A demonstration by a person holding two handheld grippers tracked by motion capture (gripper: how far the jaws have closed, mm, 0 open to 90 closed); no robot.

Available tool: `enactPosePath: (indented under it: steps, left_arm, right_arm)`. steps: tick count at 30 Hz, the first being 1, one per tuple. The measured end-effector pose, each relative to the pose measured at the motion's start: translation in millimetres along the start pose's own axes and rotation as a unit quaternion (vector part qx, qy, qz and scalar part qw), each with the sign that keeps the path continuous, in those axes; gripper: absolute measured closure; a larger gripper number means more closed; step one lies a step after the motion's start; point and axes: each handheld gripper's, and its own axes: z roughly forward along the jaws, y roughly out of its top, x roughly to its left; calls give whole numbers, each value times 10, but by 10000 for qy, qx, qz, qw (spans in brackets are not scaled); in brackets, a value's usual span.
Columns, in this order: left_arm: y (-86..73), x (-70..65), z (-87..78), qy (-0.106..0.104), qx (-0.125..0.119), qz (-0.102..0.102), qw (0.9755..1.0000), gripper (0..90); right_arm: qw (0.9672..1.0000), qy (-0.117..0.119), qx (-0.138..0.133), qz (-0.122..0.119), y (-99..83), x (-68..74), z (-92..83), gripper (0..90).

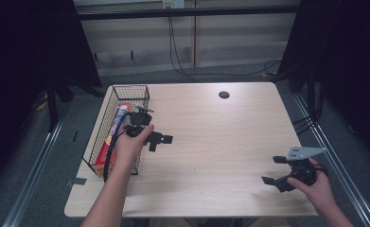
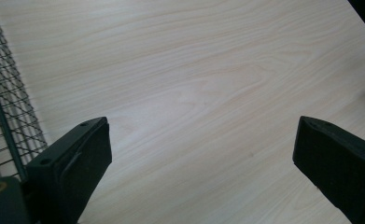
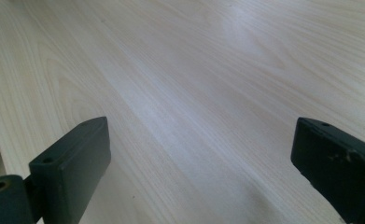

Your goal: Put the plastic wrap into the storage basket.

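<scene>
1. My left gripper (image 1: 160,140): jaws spread wide, holding nothing, just beside the wire basket (image 1: 108,113) at the table's left edge.
2. My right gripper (image 1: 276,170): jaws wide apart, empty, near the table's (image 1: 220,137) front right corner.
3. Basket contents: a red and yellow box (image 1: 114,135), lying lengthwise.

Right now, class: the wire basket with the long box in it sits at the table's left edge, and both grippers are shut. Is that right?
Not quite. Both grippers are open: the left gripper view and the right gripper view show jaws wide apart over bare table. The basket holding the box is correct.
</scene>
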Motion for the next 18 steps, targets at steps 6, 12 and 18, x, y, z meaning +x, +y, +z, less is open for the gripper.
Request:
enactPosePath:
  steps: [6, 12, 18]
  left_arm:
    - [-54, -50, 98, -69, 21, 21, 10000, 44]
    - [-142, -81, 227, -186, 94, 78, 9998, 45]
    - [-239, -115, 341, -206, 140, 122, 9996, 45]
  right_arm:
    - [10000, 5, 17, -44, -3, -1, 11, 50]
    - [10000, -18, 20, -13, -9, -2, 15, 50]
    - [10000, -39, 61, -55, -12, 1, 32, 49]
